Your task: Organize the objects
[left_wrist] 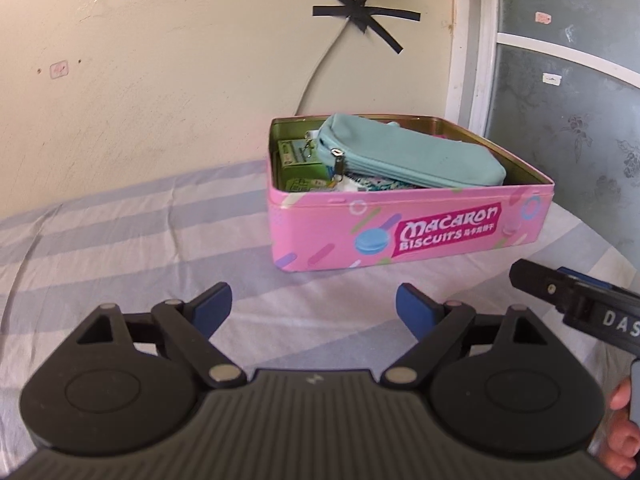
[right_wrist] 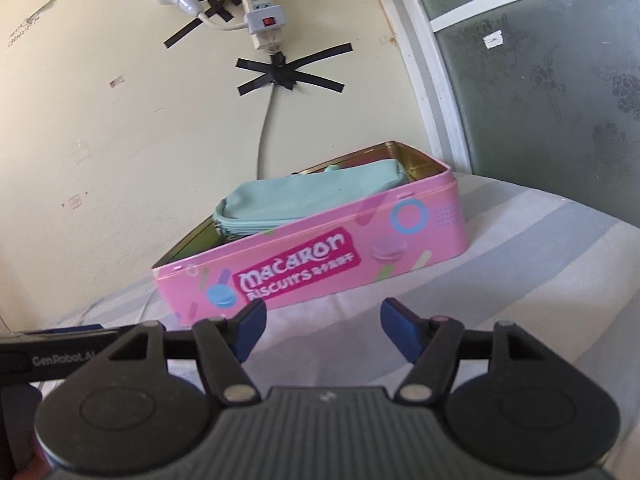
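Holding nothing, my left gripper (left_wrist: 314,306) has its blue pads spread wide with only striped sheet between them, and my right gripper (right_wrist: 322,326) is parted a little less, likewise empty. Both hang low over the striped bedsheet (left_wrist: 120,248), short of the pink biscuit tin (left_wrist: 404,236), which sits open with no lid in sight. Inside it a teal zip pouch (left_wrist: 408,152) lies slanted across smaller things, among them a green packet (left_wrist: 298,158) at the left end; the pouch rides up to about the rim, perhaps over it. My worry is that pouch: if a lid has to go on, I judge it would foul on the raised end, and a push from one side could tip it out or slide the light tin across the soft cloth. The metal zip pull (left_wrist: 339,160) could also catch a pad. My two grippers sit close side by side, so crossing them risks a knock. Room is free on the sheet to the tin's left and in front; the wall (left_wrist: 160,80) stands just behind it with a cable (left_wrist: 316,76) hanging down, and the patterned glass panel (left_wrist: 568,92) closes the right.
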Demonstrator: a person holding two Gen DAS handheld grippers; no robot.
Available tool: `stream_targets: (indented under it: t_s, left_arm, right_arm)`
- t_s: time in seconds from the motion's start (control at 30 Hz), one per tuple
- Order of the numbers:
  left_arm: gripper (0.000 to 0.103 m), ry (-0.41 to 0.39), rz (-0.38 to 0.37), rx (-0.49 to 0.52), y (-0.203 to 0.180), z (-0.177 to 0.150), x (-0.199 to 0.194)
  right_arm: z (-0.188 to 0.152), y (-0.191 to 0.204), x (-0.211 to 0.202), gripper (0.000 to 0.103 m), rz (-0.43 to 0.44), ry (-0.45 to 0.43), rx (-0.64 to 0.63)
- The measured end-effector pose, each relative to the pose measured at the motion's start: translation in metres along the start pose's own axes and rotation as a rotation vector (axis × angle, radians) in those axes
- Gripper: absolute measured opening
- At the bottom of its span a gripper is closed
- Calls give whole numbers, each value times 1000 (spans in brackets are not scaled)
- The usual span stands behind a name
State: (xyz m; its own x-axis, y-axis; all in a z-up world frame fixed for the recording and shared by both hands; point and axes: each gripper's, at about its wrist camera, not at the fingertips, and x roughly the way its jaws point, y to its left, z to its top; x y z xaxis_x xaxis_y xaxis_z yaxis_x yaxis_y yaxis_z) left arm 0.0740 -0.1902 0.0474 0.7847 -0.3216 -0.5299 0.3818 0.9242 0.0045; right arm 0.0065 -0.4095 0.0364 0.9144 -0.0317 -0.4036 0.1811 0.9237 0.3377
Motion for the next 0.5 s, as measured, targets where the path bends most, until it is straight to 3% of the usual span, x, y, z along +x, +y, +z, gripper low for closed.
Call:
stream_targets:
  t_s: [0.13,0.23,0.33,0.5]
  left_arm:
    - [103,-22,18,-10,8,-3,-9]
    - [103,-26,27,-10,11,-6,-14]
    - [103,-9,20,-12,16,-8,-14]
    - [103,26,41,2,19,-14,-13]
  right_arm:
    - [2,12,-10,76,29,-5,-12]
    - [2,20,-16,81,45,-1,-11]
    - [3,24,-19,94,54,9,11]
    - [5,31,-20,103,61,38,44]
